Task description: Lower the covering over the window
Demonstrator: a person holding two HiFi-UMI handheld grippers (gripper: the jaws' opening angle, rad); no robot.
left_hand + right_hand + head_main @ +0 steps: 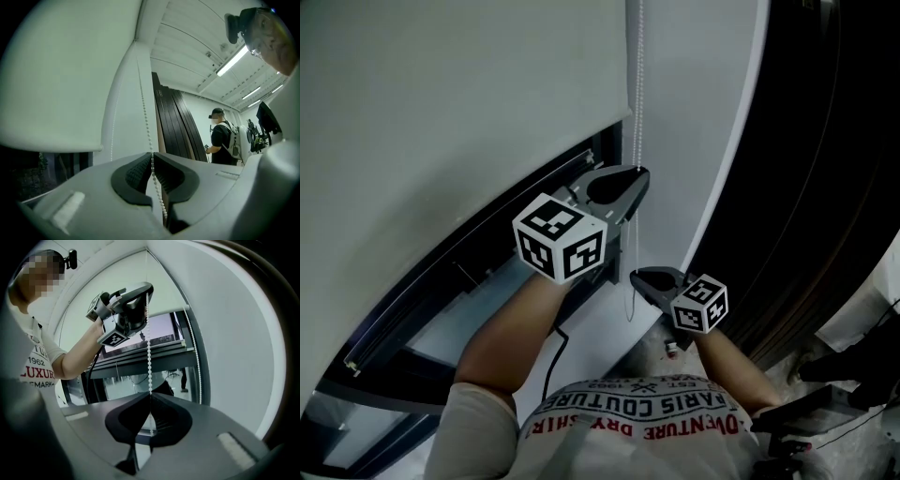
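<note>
Two grippers: left gripper (641,174), right gripper (636,276). One roller blind (441,94), one bead chain (637,75), one window (455,323), one bystander (220,137).

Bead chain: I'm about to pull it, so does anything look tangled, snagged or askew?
Nothing stands out. The bead chain hangs straight and untangled between the left tongs above and the right tongs below, both shut on it.
</note>
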